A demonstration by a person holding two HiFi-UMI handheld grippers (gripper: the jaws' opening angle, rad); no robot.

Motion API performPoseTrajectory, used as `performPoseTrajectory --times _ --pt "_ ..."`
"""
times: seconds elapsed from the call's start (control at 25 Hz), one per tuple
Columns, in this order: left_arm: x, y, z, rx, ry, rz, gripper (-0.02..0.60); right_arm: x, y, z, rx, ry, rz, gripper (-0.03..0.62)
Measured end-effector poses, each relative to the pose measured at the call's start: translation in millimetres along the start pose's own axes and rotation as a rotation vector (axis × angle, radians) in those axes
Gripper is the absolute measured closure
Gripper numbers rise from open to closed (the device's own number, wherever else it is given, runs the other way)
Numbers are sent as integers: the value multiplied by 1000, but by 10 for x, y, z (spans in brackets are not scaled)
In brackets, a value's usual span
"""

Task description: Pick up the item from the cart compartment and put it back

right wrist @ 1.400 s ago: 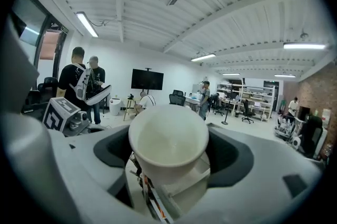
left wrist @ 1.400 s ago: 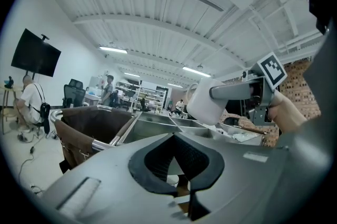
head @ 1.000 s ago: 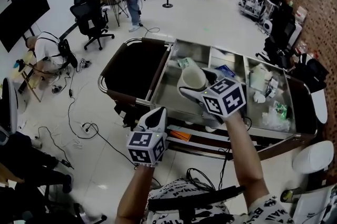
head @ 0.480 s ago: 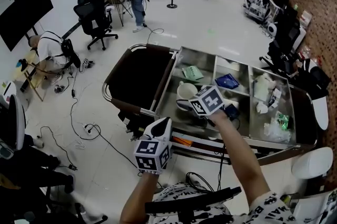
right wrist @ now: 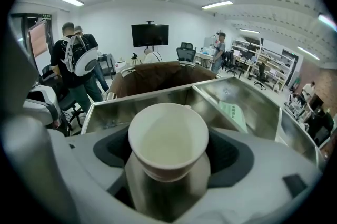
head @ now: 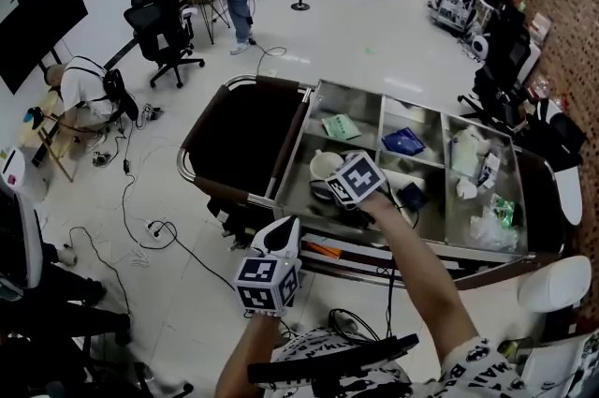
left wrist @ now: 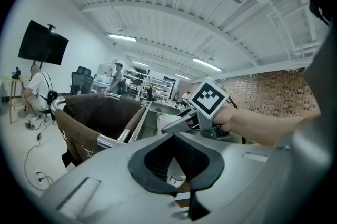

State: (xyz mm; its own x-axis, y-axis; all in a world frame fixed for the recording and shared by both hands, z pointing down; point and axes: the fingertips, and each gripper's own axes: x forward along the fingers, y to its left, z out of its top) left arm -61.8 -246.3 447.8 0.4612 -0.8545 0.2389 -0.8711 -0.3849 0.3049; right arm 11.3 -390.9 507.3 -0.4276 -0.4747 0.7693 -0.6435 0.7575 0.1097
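A white cup (head: 324, 165) stands upright low in the left steel compartment (head: 298, 183) of the cart, and my right gripper (head: 329, 184) is shut on it. In the right gripper view the cup (right wrist: 168, 138) fills the gap between the jaws, with the compartment's steel floor (right wrist: 158, 188) just under it; whether its base touches I cannot tell. My left gripper (head: 279, 235) hangs in the air before the cart's front edge, shut, holding nothing. From the left gripper view I see the right gripper (left wrist: 196, 118) and its marker cube over the cart.
A brown bag (head: 241, 126) hangs at the cart's left end. A green packet (head: 341, 126) lies at the back of the same compartment; a blue packet (head: 404, 142) and white items (head: 468, 151) fill the compartments to the right. Cables, office chairs and people occupy the floor around.
My right gripper has carried the cup down and to the left, from above the cart into the left compartment. The left gripper has stayed in front of the cart.
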Motion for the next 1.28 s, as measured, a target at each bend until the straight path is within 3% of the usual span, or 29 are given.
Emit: performPoseTrajectory --times 0.6,0.8,1.0,1.04,1.2,1.28 --pt "-77 84 -51 -4 5 12 581 -61 6 -107 -92 85 0 155" --pt "-118 63 -36 0 -15 14 581 -441 6 68 -44 -61 15 138" --pt "-109 33 -33 4 -43 16 581 -1103 102 358 23 -348 54 141" --pt "-111 16 -42 7 -47 16 581 -1265 131 394 47 -418 53 160" --pt "-148 -78 -123 12 -55 14 581 -1846 190 313 125 -659 -53 504" --pt "-184 -129 -196 15 -49 11 581 -1993 293 156 157 -721 -75 591"
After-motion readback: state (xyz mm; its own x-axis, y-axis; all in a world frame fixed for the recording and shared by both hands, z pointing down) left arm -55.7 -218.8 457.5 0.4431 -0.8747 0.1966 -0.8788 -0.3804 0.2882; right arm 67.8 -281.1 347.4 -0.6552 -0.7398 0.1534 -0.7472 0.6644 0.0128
